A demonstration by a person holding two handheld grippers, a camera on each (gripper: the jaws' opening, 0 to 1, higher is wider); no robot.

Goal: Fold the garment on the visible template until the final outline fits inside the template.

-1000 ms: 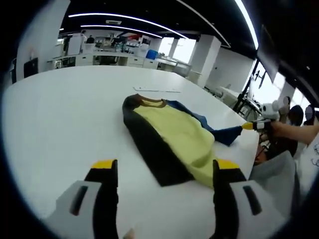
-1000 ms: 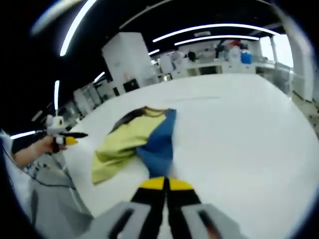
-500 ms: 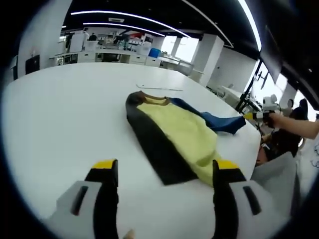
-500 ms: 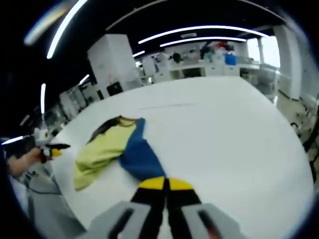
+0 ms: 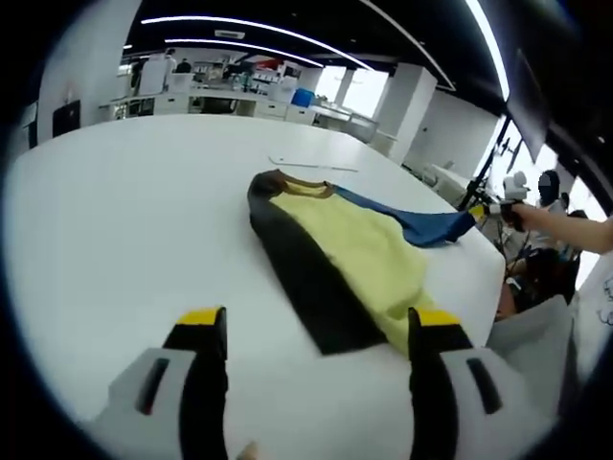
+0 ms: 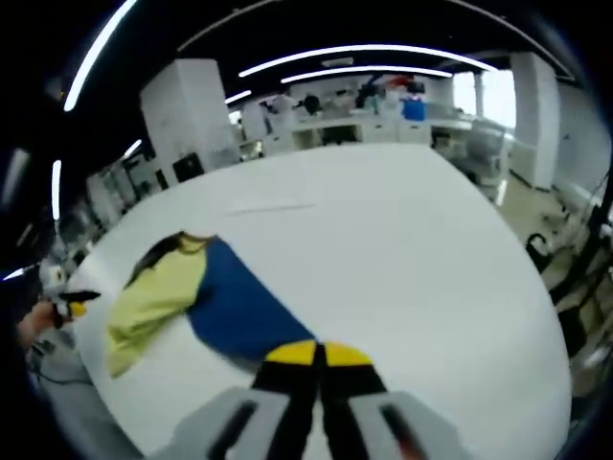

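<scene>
The garment (image 5: 345, 259) lies on the white table (image 5: 124, 211), a yellow body with a black side panel and a brown collar at its far end. Its blue sleeve (image 6: 239, 311) is drawn out flat to one side; I judge I hold it away from the body so that the cloth is spread and taut, ready to be carried over in a fold.

My right gripper (image 6: 317, 356) has its yellow-tipped jaws pressed together with no gap between them, pinching the near edge of the blue sleeve, which runs from the jaw tips straight to the yellow body. In the left gripper view the same tool (image 5: 506, 201) shows small at the far right, held in a hand (image 5: 536, 220) at the end of the blue sleeve.

My left gripper (image 5: 321, 331) hangs above the near end of the garment with its jaws spread wide, one tip over bare table and the other over the yellow hem; nothing lies between them and they touch nothing. I judge it is kept clear so as not to drag the cloth.

A thin line (image 5: 311, 163) on the table beyond the collar may belong to the template; I cannot tell
</scene>
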